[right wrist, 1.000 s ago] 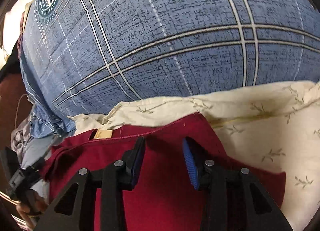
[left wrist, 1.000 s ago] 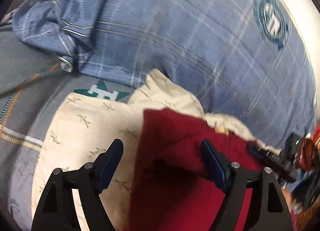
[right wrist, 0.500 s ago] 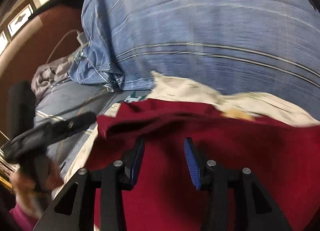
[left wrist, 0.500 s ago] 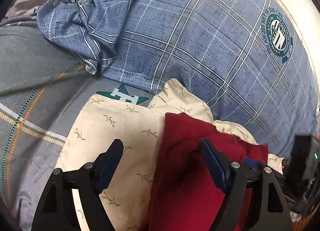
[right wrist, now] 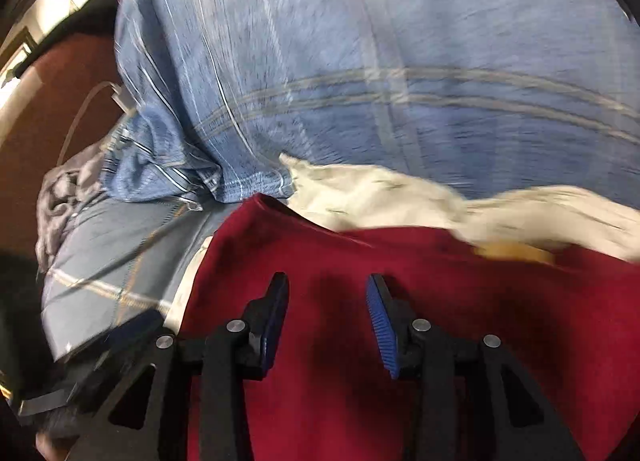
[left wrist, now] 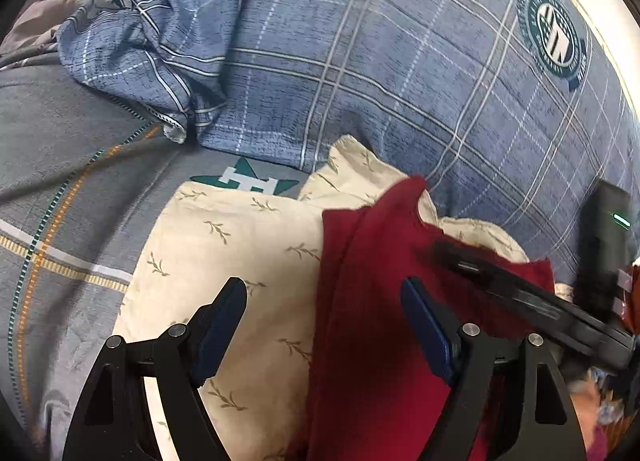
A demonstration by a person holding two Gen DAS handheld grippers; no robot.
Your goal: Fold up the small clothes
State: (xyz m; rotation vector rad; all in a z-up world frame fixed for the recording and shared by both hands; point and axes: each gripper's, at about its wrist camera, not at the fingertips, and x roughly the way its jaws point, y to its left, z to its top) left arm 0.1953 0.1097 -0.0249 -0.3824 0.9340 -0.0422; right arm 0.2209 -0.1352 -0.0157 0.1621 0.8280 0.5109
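Note:
A dark red garment (left wrist: 360,321) lies on a cream cloth with a leaf print (left wrist: 240,245) on the bed. My left gripper (left wrist: 324,321) is open and empty, hovering over the red garment's left edge and the cream cloth. My right gripper (right wrist: 328,309) is open, its jaws half apart just above the red garment (right wrist: 360,269); it also shows in the left wrist view (left wrist: 520,297) at the garment's right side. The right wrist view is blurred by motion. The cream cloth (right wrist: 400,197) shows beyond the red garment.
A big blue plaid pillow (left wrist: 400,61) with a round green badge (left wrist: 554,35) lies behind the clothes. A grey striped bedsheet (left wrist: 80,181) spreads to the left. A crumpled grey cloth (right wrist: 64,189) and a white cable (right wrist: 92,101) lie at the far left.
Both grippers have pulled back and up from the clothes. The right gripper has swung left across the red garment. The red garment's top edge now lies folded over toward the left.

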